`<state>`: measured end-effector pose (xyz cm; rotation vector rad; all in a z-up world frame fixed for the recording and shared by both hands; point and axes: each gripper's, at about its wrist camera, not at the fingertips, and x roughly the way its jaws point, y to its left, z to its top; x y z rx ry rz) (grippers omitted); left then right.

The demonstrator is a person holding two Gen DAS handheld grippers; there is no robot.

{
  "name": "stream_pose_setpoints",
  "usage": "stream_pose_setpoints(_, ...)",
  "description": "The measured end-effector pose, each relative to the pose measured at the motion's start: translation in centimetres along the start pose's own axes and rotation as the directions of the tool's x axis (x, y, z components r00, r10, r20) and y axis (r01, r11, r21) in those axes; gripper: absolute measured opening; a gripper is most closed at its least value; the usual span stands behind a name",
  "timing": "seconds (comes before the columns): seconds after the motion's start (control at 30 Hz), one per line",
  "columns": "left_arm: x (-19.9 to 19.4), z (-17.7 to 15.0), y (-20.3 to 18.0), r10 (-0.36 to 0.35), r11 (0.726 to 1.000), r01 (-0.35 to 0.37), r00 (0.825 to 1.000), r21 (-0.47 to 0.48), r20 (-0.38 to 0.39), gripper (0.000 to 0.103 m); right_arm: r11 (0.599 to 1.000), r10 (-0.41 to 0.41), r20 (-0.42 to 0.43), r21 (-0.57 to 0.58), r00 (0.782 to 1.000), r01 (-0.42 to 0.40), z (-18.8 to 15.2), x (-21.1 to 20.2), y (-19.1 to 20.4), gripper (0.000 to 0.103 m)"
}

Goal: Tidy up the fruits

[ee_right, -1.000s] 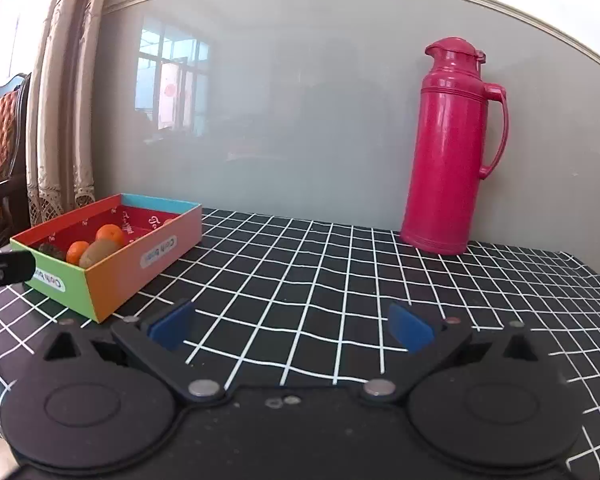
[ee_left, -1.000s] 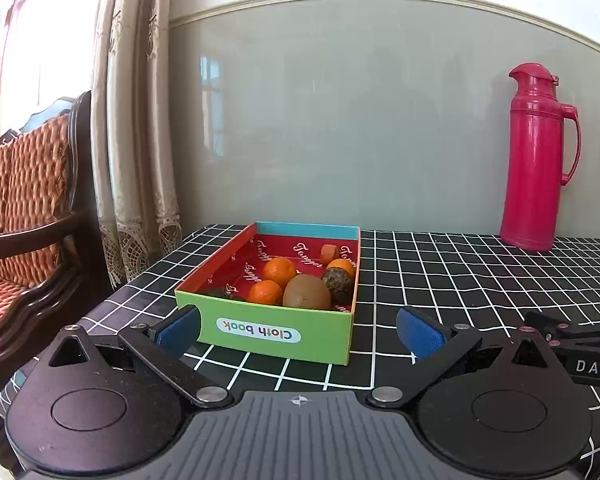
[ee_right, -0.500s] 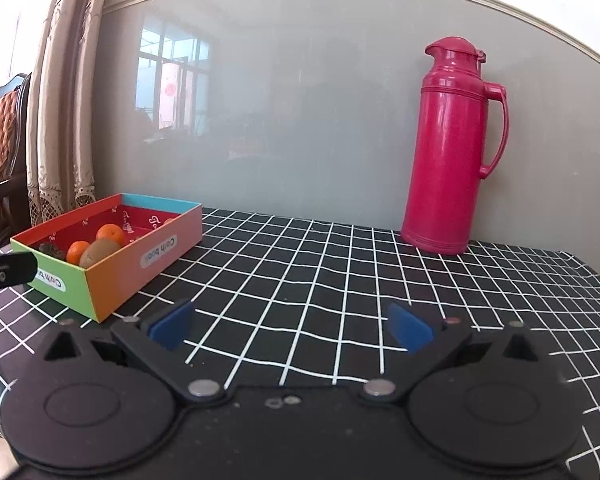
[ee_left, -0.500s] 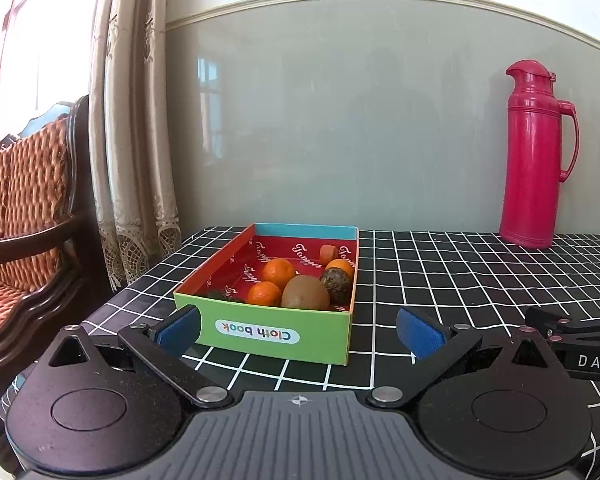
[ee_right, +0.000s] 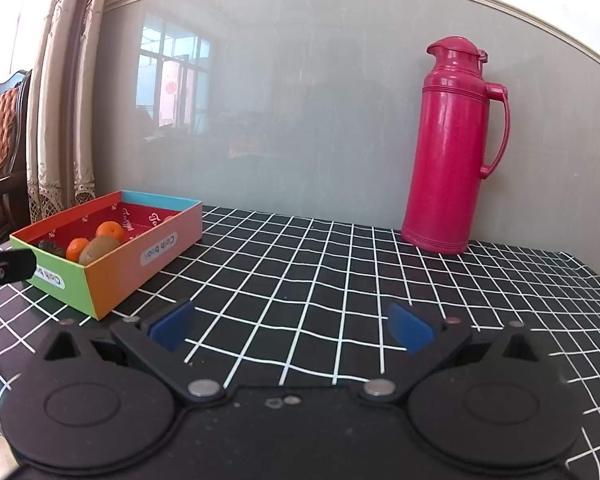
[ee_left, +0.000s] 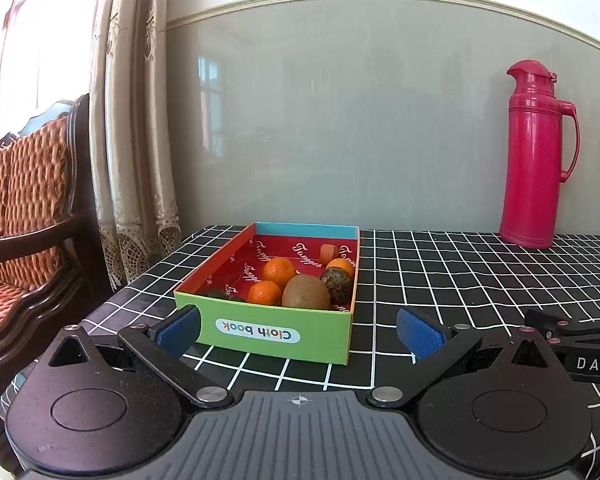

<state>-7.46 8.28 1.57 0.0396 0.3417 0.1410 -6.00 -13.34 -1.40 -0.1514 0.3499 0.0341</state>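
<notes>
1. Your left tongs [ee_left: 298,330] gape wide and empty, low over the checked surface [ee_left: 440,280], squared up to the cardboard box [ee_left: 260,330] just beyond their tips, likely for easy reach.
2. The kiwi [ee_left: 306,292] and mandarins [ee_left: 278,271] lie inside it.
3. Your right tongs [ee_right: 290,330] are equally spread and empty, with the box [ee_right: 140,254] far left and the pink thermos [ee_right: 452,148] far right.

I count one box [ee_left: 260,330] on the table [ee_left: 460,280], near left. In it I see three oranges: one at the front [ee_left: 264,293], one behind it [ee_left: 279,271] and one at the right wall [ee_left: 341,266]. There is one kiwi [ee_left: 306,292], one dark round fruit [ee_left: 335,285], one small orange piece [ee_left: 329,253] far back, and one dark thing [ee_left: 224,295] at the front left, too hidden to name. One flask [ee_left: 534,156] stands far right. One chair [ee_left: 24,216] is at the left.
</notes>
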Motion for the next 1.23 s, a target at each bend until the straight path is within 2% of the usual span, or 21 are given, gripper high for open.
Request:
stream_pose_setpoints(0.53,0.06,-0.01,0.12,0.016,1.000,-0.016,1.000,-0.009,0.007,0.103,1.000,-0.002,0.002,0.003,1.000,0.002,-0.01,-0.02,-0.11,0.103)
stream_pose_setpoints(0.7,0.01,-0.06,0.63,-0.025,0.999,0.026,1.000,-0.036,0.019,0.103,1.000,-0.002,0.001,0.006,1.000,0.002,0.01,-0.01,-0.15,0.103)
stream_pose_setpoints(0.93,-0.32,-0.06,0.32,-0.057,0.998,0.058,0.997,-0.021,0.045,0.103,1.000,-0.003,0.000,0.004,1.000,0.003,-0.03,0.06,-0.11,0.103)
stream_pose_setpoints(1.07,-0.59,-0.06,0.42,-0.054,0.998,0.056,0.996,-0.024,0.066,0.103,1.000,-0.003,0.000,0.006,1.000,0.003,-0.03,0.09,-0.18,0.103)
stream_pose_setpoints(1.17,-0.32,0.00,0.49,-0.067,0.997,0.068,0.996,-0.025,0.051,0.103,1.000,-0.004,-0.001,0.006,1.000,0.004,-0.03,0.13,-0.20,0.103)
stream_pose_setpoints(1.23,-0.22,-0.08,0.90,-0.072,0.996,0.075,0.996,-0.058,0.044,0.103,1.000,-0.003,0.000,0.007,1.000,0.003,-0.04,0.09,-0.17,0.103)
